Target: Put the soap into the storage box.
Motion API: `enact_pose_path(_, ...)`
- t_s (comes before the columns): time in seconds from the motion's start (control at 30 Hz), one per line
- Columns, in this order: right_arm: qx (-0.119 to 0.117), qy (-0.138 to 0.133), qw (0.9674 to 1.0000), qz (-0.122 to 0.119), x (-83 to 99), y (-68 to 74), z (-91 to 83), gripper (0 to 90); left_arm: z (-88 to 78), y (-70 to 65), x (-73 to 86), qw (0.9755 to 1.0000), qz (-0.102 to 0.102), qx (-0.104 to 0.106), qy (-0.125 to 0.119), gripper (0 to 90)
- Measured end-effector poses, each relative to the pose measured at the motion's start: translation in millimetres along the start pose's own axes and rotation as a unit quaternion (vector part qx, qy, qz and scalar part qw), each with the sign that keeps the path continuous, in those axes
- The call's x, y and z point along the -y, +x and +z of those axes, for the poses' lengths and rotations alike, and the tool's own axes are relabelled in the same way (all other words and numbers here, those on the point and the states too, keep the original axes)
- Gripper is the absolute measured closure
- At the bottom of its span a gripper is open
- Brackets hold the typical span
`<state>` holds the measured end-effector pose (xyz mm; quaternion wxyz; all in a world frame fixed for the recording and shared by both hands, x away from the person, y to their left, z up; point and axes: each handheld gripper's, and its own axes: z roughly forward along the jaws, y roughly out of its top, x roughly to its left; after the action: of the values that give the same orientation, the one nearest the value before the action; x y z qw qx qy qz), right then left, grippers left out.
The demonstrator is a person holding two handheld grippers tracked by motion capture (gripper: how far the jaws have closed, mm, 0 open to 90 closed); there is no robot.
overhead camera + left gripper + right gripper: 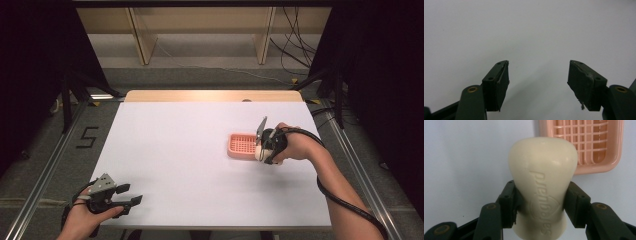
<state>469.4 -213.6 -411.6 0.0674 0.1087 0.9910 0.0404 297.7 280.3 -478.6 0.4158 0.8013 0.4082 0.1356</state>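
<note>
My right gripper [540,202] pinches a cream bar of soap [542,185] by its narrow waist, both pads pressed against its sides, with raised lettering facing the camera. I see it held just beside the near rim of the pink soap dish [599,166], whose slatted tray sits on the white table [175,150]. My left gripper [539,75] hangs near the table's front left corner, its jaws spread wide over bare surface.
</note>
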Motion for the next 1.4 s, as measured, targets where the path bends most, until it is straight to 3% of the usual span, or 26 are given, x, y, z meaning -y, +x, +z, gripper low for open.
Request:
enact_pose_path(0.37, 0.002, -0.003, 1.0, -0.003, -3.6, -2.8, -0.7, 50.7, -1.3, 1.3, -0.6, 0.9999, 0.007, 0.001, 0.009, 32.9)
enact_pose_path(0.4, 0.007, 0.0, 1.0, 0.003, -4.0, -2.4, -1.0, 50.7, 0.0, -0.5, -0.3, 1.0, -0.005, 0.001, -0.001, 32.9)
enact_pose_path(0.47, 0.005, 0.001, 1.0, 0.007, -4.3, -2.2, -1.3, 50.7, -0.7, 0.3, -0.4, 1.0, 0.001, 0.001, 0.005, 32.9)
enact_pose_path(0.67, 0.005, -0.006, 0.9999, -0.012, -8.4, -6.8, -1.9, 50.7, -0.7, 0.3, -0.4, 1.0, 0.001, 0.001, 0.003, 32.9)
enact_pose_path(0.9, 0.003, -0.002, 1.0, -0.007, -12.5, -8.9, -3.8, 50.7, -0.9, 0.2, -0.5, 1.0, 0.002, 0.001, 0.003, 32.9)
enact_pose_path(0.93, 0.005, -0.007, 0.9997, -0.022, -13.4, -10.8, -3.5, 50.7, -1.6, 1.2, -0.7, 0.9999, 0.008, 0.001, 0.008, 32.9)
enact_pose_path(0.97, 0.005, -0.003, 1.0, -0.008, -13.8, -9.2, -4.2, 50.7, -0.9, 0.3, -0.6, 1.0, 0.001, 0.001, 0.002, 32.9)
enact_pose_path(1.07, 0.007, -0.007, 0.9998, -0.017, -14.9, -11.9, -4.4, 50.7, -1.7, 1.2, -0.8, 0.9999, 0.008, 0.001, 0.008, 32.9)
enact_pose_path(1.1, 0.0, -0.002, 1.0, -0.004, -16.1, -10.8, -5.4, 50.7, -1.9, 1.0, -1.1, 0.9999, 0.006, 0.001, 0.009, 32.9)
enact_pose_path(1.13, 0.01, -0.004, 0.9999, -0.013, -16.4, -11.3, -5.1, 50.7, -1.9, 1.1, -1.1, 0.9999, 0.007, 0.001, 0.009, 32.9)
enact_pose_path(1.2, 0.013, -0.003, 0.9999, -0.006, -16.9, -10.5, -5.3, 50.7, -1.3, -0.2, -1.1, 1.0, -0.003, 0.001, 0.004, 32.9)
enact_pose_path(1.3, 0.009, -0.005, 0.9999, -0.009, -18.1, -12.0, -4.4, 50.7, -0.2, -0.2, -0.4, 1.0, -0.003, 0.0, -0.003, 32.9)
enact_pose_path(1.4, 0.01, -0.005, 0.9999, -0.004, -19.3, -12.3, -3.9, 50.7, -1.3, 0.0, -1.2, 1.0, -0.002, 0.002, 0.005, 32.9)
